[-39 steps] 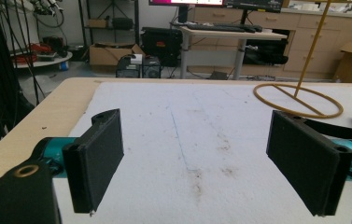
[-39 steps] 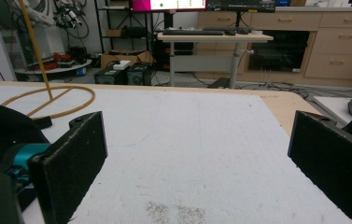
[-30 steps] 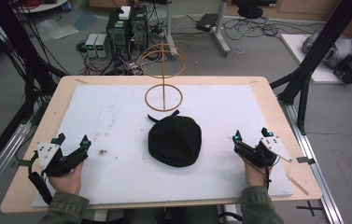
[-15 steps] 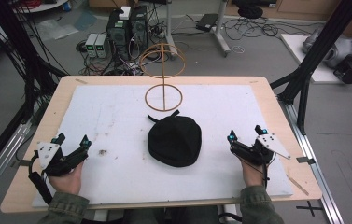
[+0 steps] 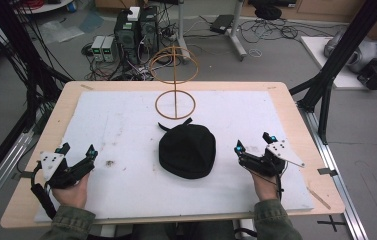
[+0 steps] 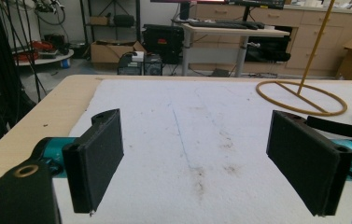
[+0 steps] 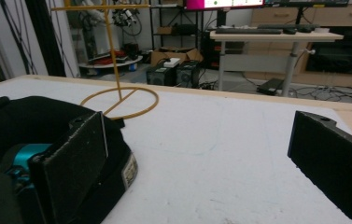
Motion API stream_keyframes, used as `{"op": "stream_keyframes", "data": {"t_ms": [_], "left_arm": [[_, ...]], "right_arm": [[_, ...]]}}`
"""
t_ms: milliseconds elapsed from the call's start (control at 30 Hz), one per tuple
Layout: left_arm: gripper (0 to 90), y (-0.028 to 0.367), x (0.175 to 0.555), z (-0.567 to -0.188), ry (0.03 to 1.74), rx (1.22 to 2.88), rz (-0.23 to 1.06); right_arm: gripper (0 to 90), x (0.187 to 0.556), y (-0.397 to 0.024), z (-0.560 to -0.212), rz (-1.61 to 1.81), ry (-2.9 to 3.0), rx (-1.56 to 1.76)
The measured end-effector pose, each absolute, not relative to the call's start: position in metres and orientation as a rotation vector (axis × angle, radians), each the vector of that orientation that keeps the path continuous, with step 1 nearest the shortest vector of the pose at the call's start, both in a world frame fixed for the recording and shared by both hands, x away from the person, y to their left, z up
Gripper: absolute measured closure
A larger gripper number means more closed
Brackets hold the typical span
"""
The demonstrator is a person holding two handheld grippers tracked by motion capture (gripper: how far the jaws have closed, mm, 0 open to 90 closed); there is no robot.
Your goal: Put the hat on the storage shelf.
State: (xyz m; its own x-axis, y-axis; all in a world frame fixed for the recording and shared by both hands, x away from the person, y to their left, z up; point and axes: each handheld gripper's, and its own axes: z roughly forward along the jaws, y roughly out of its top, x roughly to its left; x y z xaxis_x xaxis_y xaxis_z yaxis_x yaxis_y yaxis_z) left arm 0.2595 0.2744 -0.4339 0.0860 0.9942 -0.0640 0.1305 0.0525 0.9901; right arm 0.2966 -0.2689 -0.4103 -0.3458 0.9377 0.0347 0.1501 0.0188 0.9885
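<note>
Your black cap (image 5: 186,150) lies flat on the white mat (image 5: 116,130) near the middle of the worktop (image 5: 286,100), its strap end pointing away from you toward the base ring of the yellow wire stand (image 5: 175,102), which sits just beyond it. Your right gripper (image 5: 254,148) rests on the mat just to the right of the cap, near it but not touching; its jaws stand wide apart and hold nothing, and in the right gripper view the cap (image 7: 29,121) shows behind the left jaw with the stand (image 7: 117,100) farther off. Your left gripper (image 5: 78,159) sits low near the mat's left front corner, well apart from the cap, its jaws also spread wide and empty; the left gripper view looks across bare, scuffed mat (image 6: 187,140) between them, with the stand's ring (image 6: 301,95) at the upper right. Both of your hands grip the handles at the near edge of the worktop.
</note>
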Motion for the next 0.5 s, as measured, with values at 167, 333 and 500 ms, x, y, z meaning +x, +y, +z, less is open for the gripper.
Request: {"op": "stream_keyframes", "data": {"t_ms": [167, 333, 500], "left_arm": [[19.1, 0.274, 0.260, -0.434, 1.261, 1.314, 1.035], [19.1, 0.270, 0.261, -0.435, 1.257, 1.334, 1.034], [19.1, 0.267, 0.263, -0.435, 1.253, 1.353, 1.036]], "right_arm": [[3.8, 0.296, -0.260, -0.408, 1.398, 1.620, 1.107], [3.8, 0.296, -0.251, -0.407, 1.409, 1.651, 1.089], [3.8, 0.296, -0.240, -0.408, 1.403, 1.686, 1.070]]}}
